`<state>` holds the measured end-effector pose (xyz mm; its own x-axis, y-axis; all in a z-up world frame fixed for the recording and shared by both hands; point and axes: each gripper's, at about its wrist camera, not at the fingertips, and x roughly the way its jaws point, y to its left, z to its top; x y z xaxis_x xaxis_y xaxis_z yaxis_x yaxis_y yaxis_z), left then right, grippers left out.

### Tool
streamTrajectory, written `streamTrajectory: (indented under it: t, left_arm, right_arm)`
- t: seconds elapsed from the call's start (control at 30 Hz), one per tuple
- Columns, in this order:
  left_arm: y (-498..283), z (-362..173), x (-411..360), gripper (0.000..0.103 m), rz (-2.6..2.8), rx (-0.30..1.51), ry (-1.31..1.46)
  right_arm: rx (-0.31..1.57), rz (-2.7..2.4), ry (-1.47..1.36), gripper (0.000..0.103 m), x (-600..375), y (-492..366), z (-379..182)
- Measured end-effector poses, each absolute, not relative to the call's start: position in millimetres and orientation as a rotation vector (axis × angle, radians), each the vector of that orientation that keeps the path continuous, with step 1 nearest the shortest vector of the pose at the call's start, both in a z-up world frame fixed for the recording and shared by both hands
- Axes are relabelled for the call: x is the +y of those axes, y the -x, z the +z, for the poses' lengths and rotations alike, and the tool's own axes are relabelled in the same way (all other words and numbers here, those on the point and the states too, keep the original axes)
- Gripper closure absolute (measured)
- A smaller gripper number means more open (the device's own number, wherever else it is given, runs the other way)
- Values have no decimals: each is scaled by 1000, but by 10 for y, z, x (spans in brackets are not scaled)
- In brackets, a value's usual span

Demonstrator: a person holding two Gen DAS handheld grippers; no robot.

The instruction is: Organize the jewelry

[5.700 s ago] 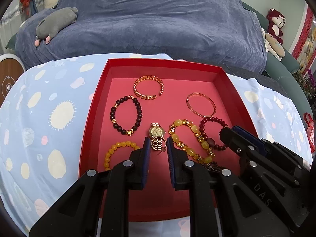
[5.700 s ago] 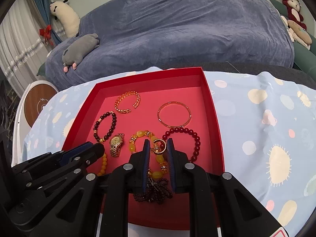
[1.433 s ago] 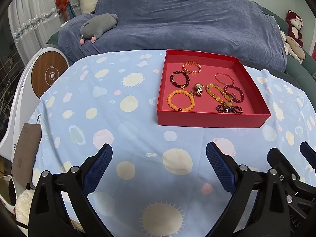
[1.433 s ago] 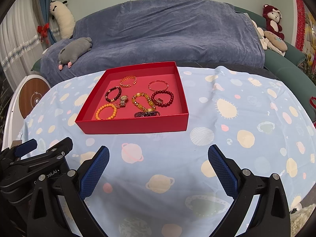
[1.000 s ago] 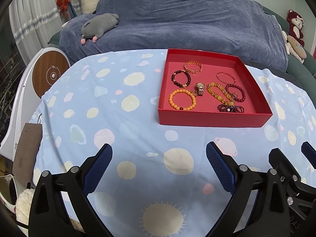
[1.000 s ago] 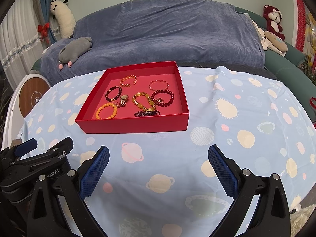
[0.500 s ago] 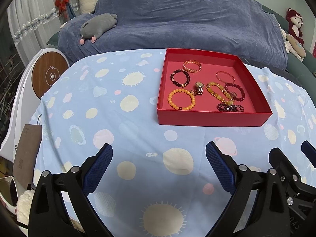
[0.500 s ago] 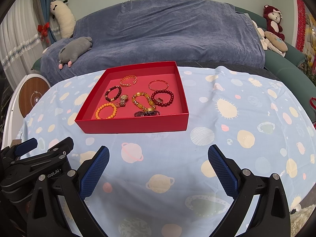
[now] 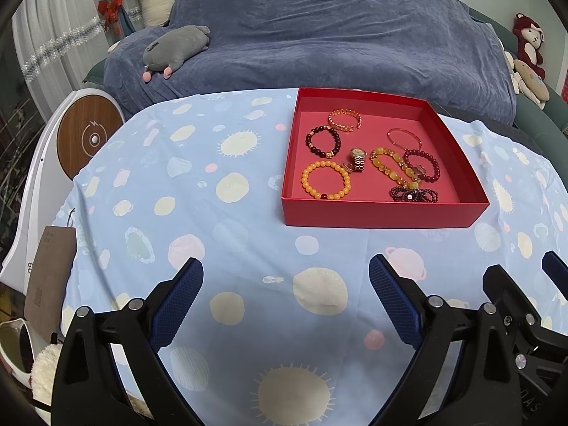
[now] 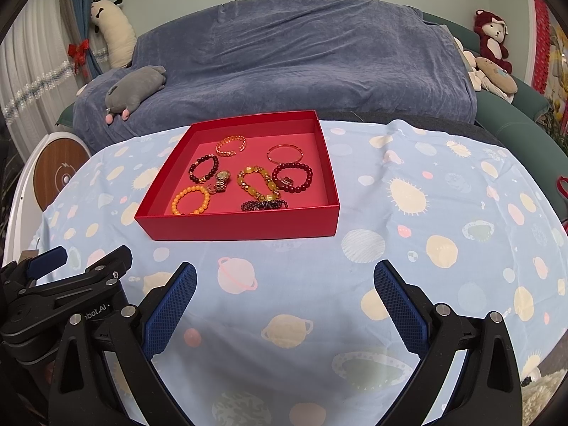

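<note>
A red tray (image 9: 376, 214) (image 10: 245, 229) sits on the blue patterned tablecloth. It holds several bracelets, among them an orange bead bracelet (image 9: 325, 185) (image 10: 190, 199), a dark bead bracelet (image 9: 323, 141), a gold chain bracelet (image 9: 344, 120), a thin bangle (image 9: 404, 137), and a gold watch (image 9: 358, 159) (image 10: 221, 180). My left gripper (image 9: 285, 301) is open and empty, well in front of the tray. My right gripper (image 10: 285, 301) is open and empty too, beside the left one.
A sofa under a blue-grey cover (image 9: 319, 42) stands behind the table with a grey plush toy (image 9: 175, 49) on it. A round wooden-topped stand (image 9: 88, 138) is at the left. Stuffed toys (image 10: 491, 46) sit at the far right.
Since 5.7 s ago both grippers have let go, opened wide and pulled back from the tray. Over the last second nothing has visibly moved.
</note>
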<state>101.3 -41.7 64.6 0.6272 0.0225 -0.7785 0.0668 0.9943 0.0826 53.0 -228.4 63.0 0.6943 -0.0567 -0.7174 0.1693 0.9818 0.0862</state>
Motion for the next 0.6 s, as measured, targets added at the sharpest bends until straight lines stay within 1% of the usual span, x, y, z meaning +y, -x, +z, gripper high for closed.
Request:
streamTrajectory:
  t: [0.6]
  left_arm:
    - [-1020, 675, -419, 13, -36, 887, -115]
  right_arm:
    - [795, -127, -151, 6, -2284, -532, 636]
